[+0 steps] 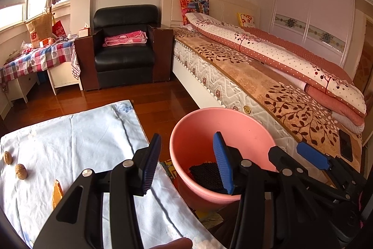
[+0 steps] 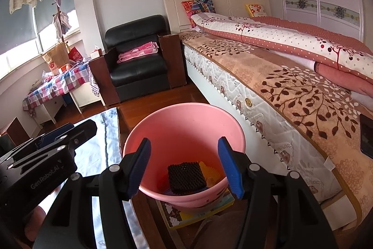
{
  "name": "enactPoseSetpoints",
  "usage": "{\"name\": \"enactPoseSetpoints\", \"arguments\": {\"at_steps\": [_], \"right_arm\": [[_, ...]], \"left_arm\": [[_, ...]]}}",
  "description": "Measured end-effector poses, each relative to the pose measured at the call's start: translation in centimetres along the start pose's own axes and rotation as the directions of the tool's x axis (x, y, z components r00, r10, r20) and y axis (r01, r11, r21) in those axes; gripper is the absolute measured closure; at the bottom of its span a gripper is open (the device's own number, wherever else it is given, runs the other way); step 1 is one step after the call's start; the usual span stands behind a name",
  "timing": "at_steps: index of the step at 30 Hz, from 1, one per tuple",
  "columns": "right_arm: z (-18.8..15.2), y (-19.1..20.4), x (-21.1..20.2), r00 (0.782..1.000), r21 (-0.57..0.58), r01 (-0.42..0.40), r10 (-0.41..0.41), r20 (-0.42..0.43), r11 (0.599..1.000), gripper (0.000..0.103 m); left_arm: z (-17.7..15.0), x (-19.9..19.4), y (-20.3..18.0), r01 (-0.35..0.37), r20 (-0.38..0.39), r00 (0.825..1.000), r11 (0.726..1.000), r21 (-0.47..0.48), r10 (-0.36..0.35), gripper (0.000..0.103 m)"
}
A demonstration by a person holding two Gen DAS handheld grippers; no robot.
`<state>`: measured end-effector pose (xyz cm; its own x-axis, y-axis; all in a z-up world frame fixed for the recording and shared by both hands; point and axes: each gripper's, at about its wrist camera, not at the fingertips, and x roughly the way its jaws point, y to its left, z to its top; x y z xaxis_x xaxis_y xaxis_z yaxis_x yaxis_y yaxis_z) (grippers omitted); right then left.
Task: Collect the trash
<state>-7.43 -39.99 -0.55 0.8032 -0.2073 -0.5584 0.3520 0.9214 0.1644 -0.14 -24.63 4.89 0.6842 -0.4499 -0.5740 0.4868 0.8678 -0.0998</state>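
1. Left wrist view: my left gripper [image 1: 186, 160] has its jaws wide apart, with nothing between them. The pink bucket [image 1: 200, 118] stands past the cloth's [image 1: 70, 132] right edge. Two walnuts [image 1: 21, 170] lie near the left edge.
2. Right wrist view: my right gripper [image 2: 184, 167] is spread wide and empty above the bucket, where a black mesh piece [image 2: 186, 175] lies. The other gripper reads "GenRobot.AI".
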Motion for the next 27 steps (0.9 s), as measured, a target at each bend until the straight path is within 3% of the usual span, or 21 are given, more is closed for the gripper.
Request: {"name": "enactPoseSetpoints", "arguments": {"at_steps": [27], "right_arm": [[-0.4, 1.4, -0.9, 1.0, 0.001, -0.005, 0.005, -0.016, 1.0, 0.044]], "left_arm": [[-0.5, -0.9, 1.3, -0.005, -0.009, 1.0, 1.0, -0.021, 0.005, 0.056]]}}
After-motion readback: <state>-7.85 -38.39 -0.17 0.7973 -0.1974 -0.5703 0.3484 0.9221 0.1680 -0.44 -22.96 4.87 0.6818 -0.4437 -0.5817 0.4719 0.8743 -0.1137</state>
